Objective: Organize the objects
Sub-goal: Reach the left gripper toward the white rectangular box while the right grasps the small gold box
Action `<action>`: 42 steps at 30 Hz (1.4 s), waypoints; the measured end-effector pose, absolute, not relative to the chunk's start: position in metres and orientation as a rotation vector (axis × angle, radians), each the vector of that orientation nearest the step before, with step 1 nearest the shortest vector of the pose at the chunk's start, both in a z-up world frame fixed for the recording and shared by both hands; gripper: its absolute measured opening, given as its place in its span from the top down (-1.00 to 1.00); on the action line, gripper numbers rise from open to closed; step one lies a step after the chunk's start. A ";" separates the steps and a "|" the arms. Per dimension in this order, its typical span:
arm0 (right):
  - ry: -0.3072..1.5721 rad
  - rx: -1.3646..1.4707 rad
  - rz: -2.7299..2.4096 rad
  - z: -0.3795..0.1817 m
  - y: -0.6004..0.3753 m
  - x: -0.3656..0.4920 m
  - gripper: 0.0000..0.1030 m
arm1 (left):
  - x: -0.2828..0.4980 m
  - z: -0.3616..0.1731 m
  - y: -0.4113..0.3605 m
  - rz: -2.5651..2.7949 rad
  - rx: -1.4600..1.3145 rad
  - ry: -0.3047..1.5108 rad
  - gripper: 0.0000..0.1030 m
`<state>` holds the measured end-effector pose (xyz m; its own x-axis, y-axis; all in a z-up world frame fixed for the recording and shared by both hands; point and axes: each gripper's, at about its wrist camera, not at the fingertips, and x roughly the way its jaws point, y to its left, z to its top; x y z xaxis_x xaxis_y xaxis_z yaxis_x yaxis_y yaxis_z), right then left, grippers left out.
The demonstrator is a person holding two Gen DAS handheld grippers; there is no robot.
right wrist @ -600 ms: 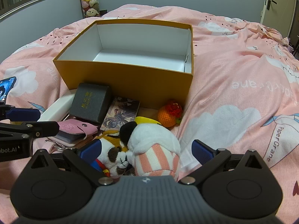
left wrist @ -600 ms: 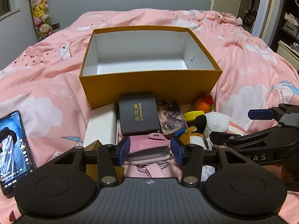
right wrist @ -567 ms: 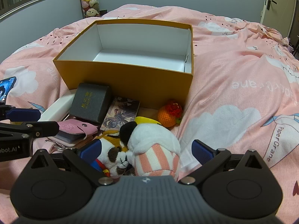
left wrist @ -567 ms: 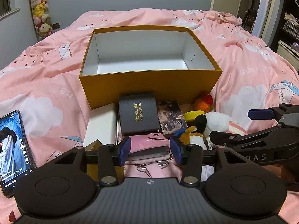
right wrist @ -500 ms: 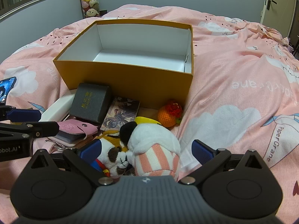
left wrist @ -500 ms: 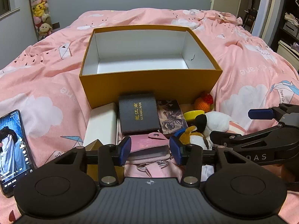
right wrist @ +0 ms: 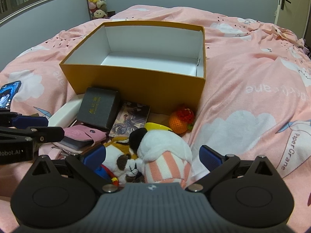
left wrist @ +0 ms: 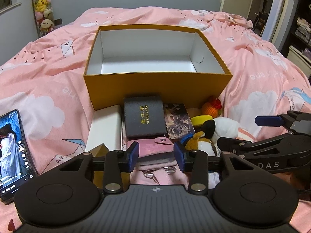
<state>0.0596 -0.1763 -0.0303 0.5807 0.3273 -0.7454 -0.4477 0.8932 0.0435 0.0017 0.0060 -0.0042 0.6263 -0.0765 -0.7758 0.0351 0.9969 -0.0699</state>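
The left gripper is closing on the pink wallet lying between its jaws, though pad contact is unclear. The right gripper is gaping fully, straddling two plush toys untouched. The box is sitting beyond both.

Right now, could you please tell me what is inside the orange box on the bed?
The orange box shows only bare white walls and floor; nothing lies on the floor that is visible. Its near wall hides the front strip of the floor in both views.
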 end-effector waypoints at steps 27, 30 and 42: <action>1.005 -0.136 0.729 -0.038 -0.097 0.145 -0.20 | 0.107 -0.048 0.065 -0.041 0.012 1.234 0.14; 1.019 -0.136 0.736 -0.044 -0.094 0.149 -0.20 | 0.118 -0.052 0.062 -0.043 0.073 1.274 0.11; 1.030 -0.117 0.799 -0.040 -0.090 0.146 -0.19 | 0.103 -0.019 0.060 -0.057 0.116 1.240 0.10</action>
<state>0.1462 -0.0899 -0.0399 0.2650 0.5373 -0.8007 -0.6415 0.7181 0.2696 0.1029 0.0601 -0.0187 0.3243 0.0192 -0.9458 0.1066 0.9927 0.0568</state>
